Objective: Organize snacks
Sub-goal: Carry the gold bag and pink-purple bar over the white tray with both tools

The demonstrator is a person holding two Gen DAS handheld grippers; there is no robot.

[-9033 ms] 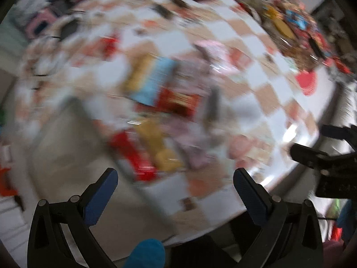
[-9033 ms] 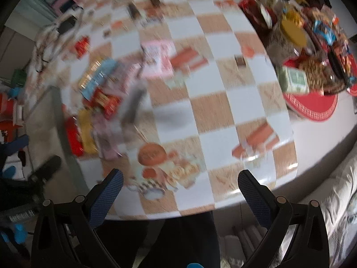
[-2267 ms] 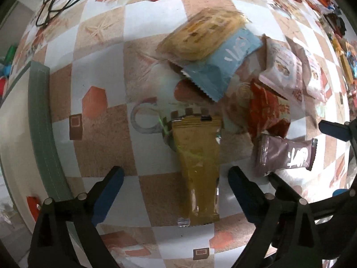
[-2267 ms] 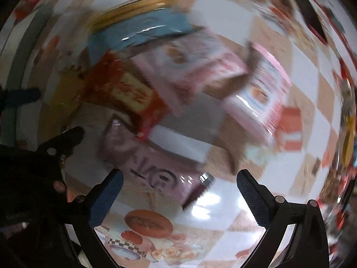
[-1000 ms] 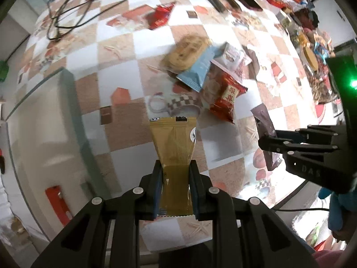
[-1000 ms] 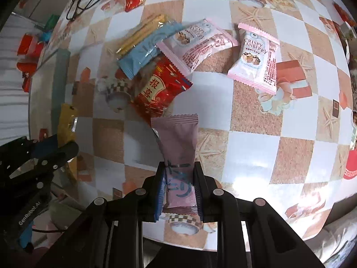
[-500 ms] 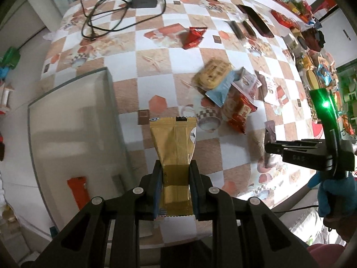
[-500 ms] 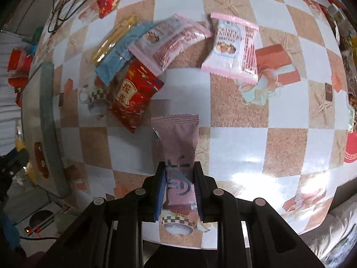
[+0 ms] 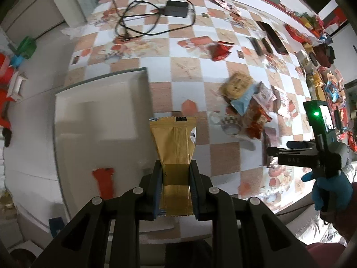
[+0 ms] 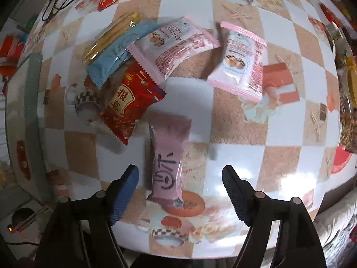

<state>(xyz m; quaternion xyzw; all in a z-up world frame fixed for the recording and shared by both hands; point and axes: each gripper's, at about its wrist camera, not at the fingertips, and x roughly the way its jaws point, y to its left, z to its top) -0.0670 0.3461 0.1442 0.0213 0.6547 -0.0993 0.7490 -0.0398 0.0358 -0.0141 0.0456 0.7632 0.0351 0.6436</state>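
Two claws are in your hands: your left claw (image 9: 175, 186) pinches the gold packet (image 9: 173, 143), whose lower end is hidden between the pads. Your right claw (image 10: 180, 193) is opening; the blurred mauve packet (image 10: 167, 156) lies untouched between the pads on the bench (image 10: 234, 160).

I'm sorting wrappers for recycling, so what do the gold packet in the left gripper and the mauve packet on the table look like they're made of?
Gold packet: apparently matte metallised film; a silvery inner layer shows at a torn corner, and the end seal is crimped.
Mauve packet: likely glossy plastic film, with highlights on its surface and a crimped, wrinkled end.
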